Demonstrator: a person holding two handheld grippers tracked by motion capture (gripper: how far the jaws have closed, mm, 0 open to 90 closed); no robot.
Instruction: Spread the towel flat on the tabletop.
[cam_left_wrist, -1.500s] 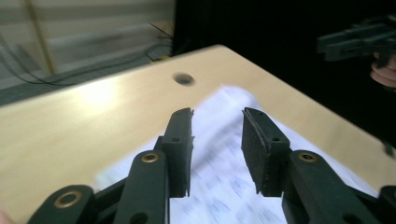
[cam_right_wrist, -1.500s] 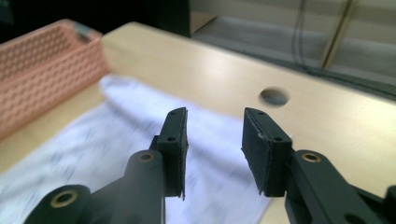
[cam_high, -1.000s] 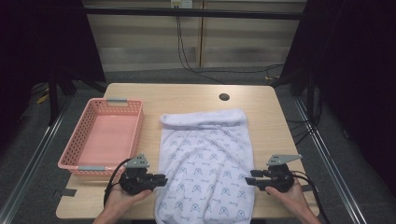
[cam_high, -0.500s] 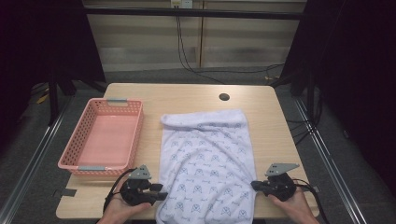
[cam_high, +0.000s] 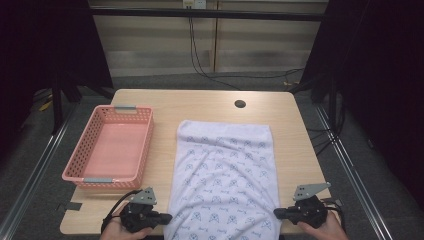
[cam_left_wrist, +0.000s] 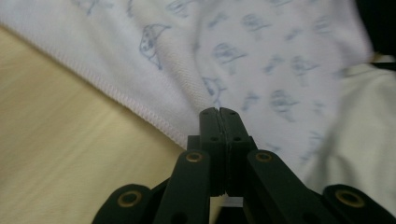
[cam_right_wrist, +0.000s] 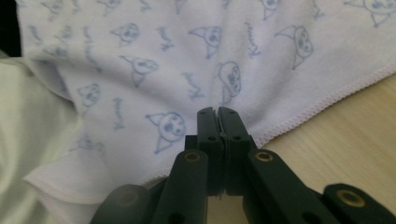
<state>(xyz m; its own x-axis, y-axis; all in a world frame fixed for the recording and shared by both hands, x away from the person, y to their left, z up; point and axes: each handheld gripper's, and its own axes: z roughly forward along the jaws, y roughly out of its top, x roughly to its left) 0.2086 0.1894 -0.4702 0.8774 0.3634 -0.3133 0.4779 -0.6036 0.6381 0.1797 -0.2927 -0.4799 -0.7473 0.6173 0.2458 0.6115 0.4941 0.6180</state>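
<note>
Handling the towel (cam_high: 223, 180) calls for a grip at the hems, not the middle. It lies flat and lengthwise on the wooden table (cam_high: 205, 102), right of the pink basket (cam_high: 110, 147), with its near end hanging a little over the table's front edge.

1. Material. I judge it light, soft and limp: shallow wrinkles run across it, and it will sag and fold wherever it is unsupported. The terry surface should give good friction, so slipping is unlikely. Nothing about it is fragile.

2. Hold points. The stitched side hems near the two front corners are the firmest places to pinch. The left gripper (cam_high: 165, 218) sits at the left hem, the right gripper (cam_high: 276, 213) at the right hem.

3. Jaw state. In the left gripper view the jaws are pressed together, tips on the cloth just inside the hem (cam_left_wrist: 140, 109). In the right gripper view they are likewise together at the hem (cam_right_wrist: 299, 119). I judge each pinches a thin fold of towel; the fabric between the pads itself is hidden.

4. Caution. I would lift both sides evenly, or the cloth will skew and bunch.
</note>
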